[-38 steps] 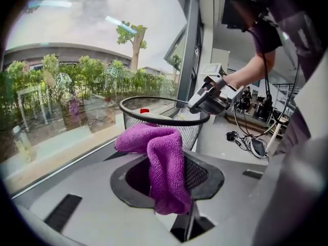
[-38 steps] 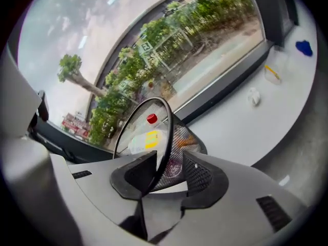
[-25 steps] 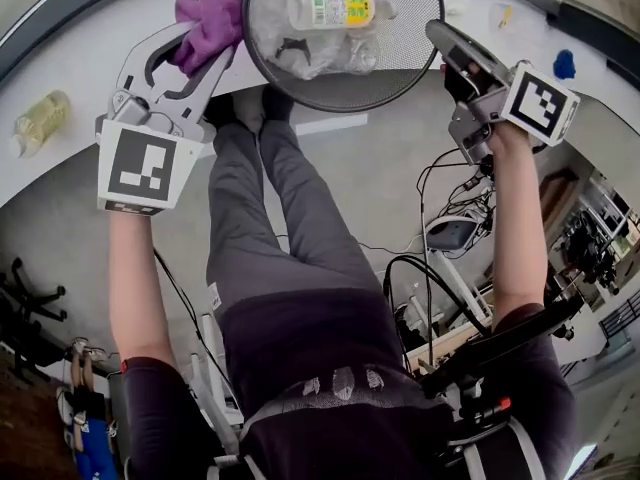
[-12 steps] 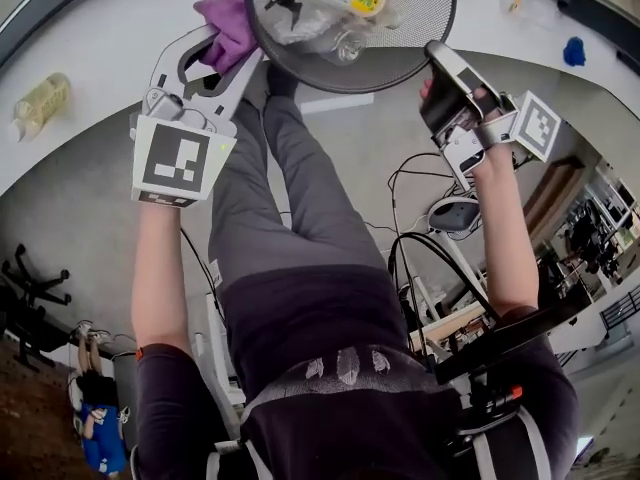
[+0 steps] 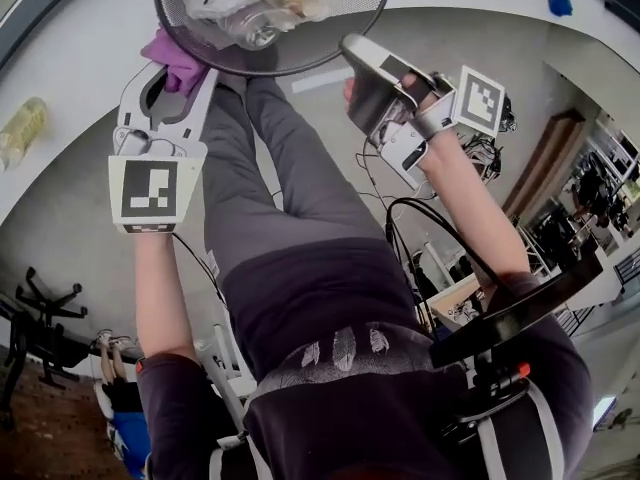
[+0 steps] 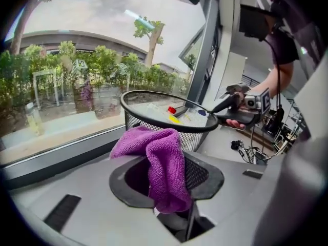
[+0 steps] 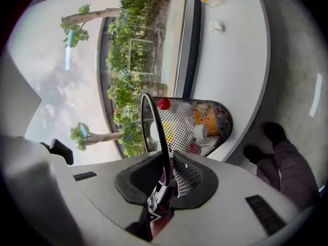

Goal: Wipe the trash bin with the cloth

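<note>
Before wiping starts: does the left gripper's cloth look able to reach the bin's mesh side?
Likely yes: the left gripper holds the purple cloth beside the mesh trash bin, nothing between; the right gripper grips its rim.

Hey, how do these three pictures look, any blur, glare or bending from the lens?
Head view: even daylight, hardly any blur, but heavy fisheye curves the table, and the bin is cut off at the top. Left gripper view: black corners, bright window behind, cloth sharp. Right gripper view: black corners, the whole scene lies sideways, bin mesh crisp.
</note>
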Tool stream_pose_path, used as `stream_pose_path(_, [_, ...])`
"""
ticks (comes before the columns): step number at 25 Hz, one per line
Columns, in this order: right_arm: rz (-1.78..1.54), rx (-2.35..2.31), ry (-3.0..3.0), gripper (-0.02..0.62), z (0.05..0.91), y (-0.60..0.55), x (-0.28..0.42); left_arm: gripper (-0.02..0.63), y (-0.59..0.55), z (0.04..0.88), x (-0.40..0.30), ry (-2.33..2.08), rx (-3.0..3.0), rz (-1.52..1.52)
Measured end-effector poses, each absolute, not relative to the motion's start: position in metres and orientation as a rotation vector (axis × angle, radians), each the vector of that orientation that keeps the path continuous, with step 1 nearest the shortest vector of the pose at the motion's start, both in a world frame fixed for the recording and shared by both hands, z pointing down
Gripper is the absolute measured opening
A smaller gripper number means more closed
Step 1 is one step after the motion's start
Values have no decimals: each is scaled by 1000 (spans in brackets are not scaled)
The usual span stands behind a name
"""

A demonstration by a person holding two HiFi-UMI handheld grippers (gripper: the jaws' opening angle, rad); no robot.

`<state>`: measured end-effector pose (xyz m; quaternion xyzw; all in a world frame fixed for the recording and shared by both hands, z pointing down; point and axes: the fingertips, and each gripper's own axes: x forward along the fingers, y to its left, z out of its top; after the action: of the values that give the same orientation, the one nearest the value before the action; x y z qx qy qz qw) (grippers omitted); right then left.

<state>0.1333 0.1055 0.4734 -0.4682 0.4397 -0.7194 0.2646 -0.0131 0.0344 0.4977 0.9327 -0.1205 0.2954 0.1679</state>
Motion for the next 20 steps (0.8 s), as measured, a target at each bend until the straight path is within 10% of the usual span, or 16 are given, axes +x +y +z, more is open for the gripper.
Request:
stream_pose_path(8, [-2018,-1181,1446,68,469,84,76,121,-32,492,-25,-450,2741,861])
stream_pose_path(12, [-2032,-1288,1639,166,453,92,107,121,-36,488,-17,-418,2747,856])
stream_pose_path(20, [-1763,-1674,2247,164,431,19,189,121,-47,479,-15,-386,2763,857])
